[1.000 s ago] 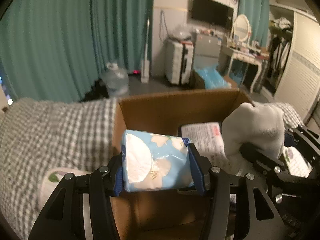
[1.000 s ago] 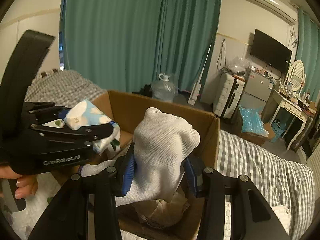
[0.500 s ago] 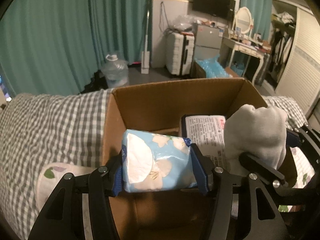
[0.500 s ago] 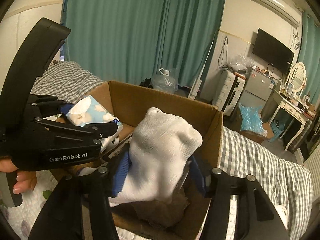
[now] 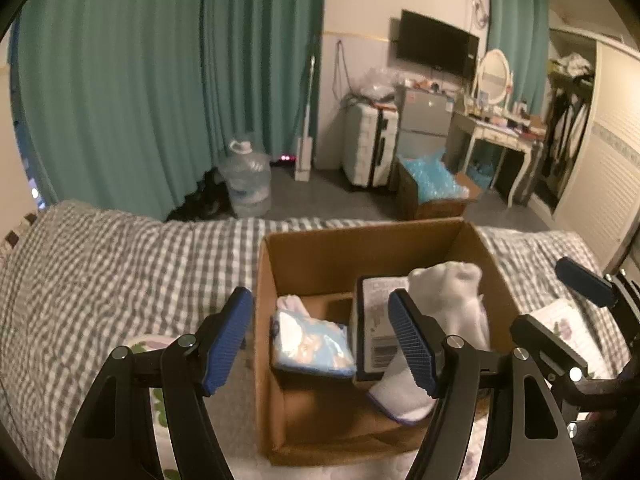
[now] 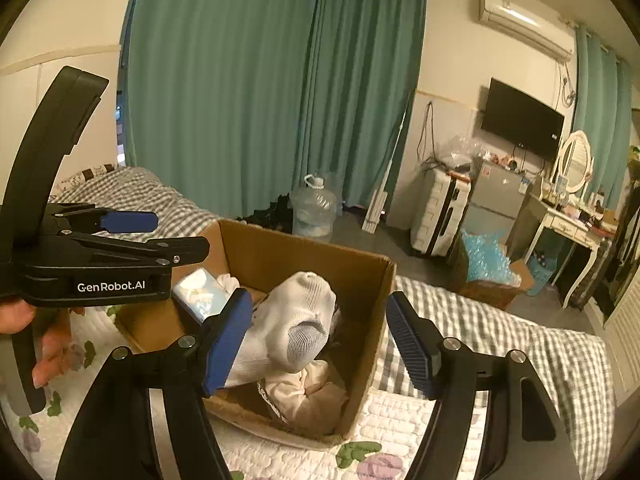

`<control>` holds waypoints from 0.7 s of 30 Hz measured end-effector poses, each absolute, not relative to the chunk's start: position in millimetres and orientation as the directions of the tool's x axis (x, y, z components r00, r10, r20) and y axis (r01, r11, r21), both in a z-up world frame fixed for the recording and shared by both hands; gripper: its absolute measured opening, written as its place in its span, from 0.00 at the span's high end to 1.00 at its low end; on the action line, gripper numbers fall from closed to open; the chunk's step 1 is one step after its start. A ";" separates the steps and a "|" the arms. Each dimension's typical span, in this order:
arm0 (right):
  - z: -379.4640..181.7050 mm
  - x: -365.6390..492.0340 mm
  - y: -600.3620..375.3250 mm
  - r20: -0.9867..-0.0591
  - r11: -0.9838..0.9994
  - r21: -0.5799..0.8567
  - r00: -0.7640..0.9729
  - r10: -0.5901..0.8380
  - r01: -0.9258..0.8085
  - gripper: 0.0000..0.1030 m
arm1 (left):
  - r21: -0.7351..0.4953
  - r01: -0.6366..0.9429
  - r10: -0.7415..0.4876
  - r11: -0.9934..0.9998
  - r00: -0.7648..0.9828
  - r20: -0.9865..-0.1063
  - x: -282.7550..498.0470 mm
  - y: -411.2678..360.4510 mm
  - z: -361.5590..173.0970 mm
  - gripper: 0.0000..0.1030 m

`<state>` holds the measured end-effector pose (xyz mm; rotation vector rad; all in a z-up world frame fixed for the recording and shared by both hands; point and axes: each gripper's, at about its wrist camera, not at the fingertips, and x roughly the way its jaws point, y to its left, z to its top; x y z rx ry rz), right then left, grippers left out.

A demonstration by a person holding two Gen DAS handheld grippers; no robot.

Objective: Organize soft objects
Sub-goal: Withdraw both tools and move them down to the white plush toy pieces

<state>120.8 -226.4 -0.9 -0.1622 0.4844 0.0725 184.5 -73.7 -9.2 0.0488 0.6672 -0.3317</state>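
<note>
An open cardboard box [image 5: 320, 248] [image 6: 280, 252] stands on the bed. A blue floral tissue pack [image 5: 312, 344] [image 6: 200, 292] lies inside at its left. A white sock [image 5: 452, 312] [image 6: 296, 328] lies inside against a dark printed package [image 5: 374, 328]. Cream cloth [image 6: 304, 396] lies at the box's near end. My left gripper [image 5: 322, 336] [image 6: 160, 232] is open and empty above the box. My right gripper [image 6: 320, 340] is open and empty above the sock; its blue pads [image 5: 584, 282] show at the right of the left wrist view.
The bed has a grey checked cover [image 5: 120, 256] and a floral quilt [image 6: 380, 432]. Beyond it are teal curtains [image 5: 160, 80], a water jug [image 5: 246, 184], a white suitcase [image 5: 370, 144], a small fridge [image 5: 424, 120], a box of blue plastic [image 5: 432, 188] and a dressing table [image 5: 500, 136].
Both grippers opened and drew back. The tissue pack and the sock dropped out of them and now lie in the box.
</note>
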 end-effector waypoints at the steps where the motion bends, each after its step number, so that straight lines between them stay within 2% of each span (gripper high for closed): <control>1: 2.6 116.9 -226.5 -0.463 0.984 -0.142 0.886 0.029 -0.107 0.30 | -0.060 0.316 -0.286 0.947 0.741 -0.607 178.5 -73.0 -4.7 0.31; 5: 18.9 97.7 -223.7 -0.431 0.985 -0.141 0.902 0.030 -0.100 0.28 | -0.026 0.307 -0.266 0.951 0.777 -0.571 160.1 -67.9 10.6 0.31; 10: 38.5 72.0 -217.5 -0.388 0.985 -0.149 0.921 0.026 -0.091 0.16 | 0.028 0.294 -0.237 0.955 0.820 -0.521 132.1 -64.1 30.5 0.31; 12: 45.3 63.5 -215.5 -0.376 0.984 -0.152 0.926 0.028 -0.092 0.15 | 0.043 0.291 -0.230 0.956 0.831 -0.506 121.2 -60.7 36.9 0.31; 19: 64.9 31.4 -214.1 -0.328 0.986 -0.148 0.945 0.021 -0.073 0.07 | 0.020 0.275 -0.236 0.961 0.859 -0.455 91.6 -42.8 54.9 0.30; 21: 69.5 22.9 -214.3 -0.315 0.987 -0.148 0.949 0.014 -0.064 0.03 | -0.005 0.261 -0.237 0.965 0.866 -0.441 84.6 -35.9 58.2 0.18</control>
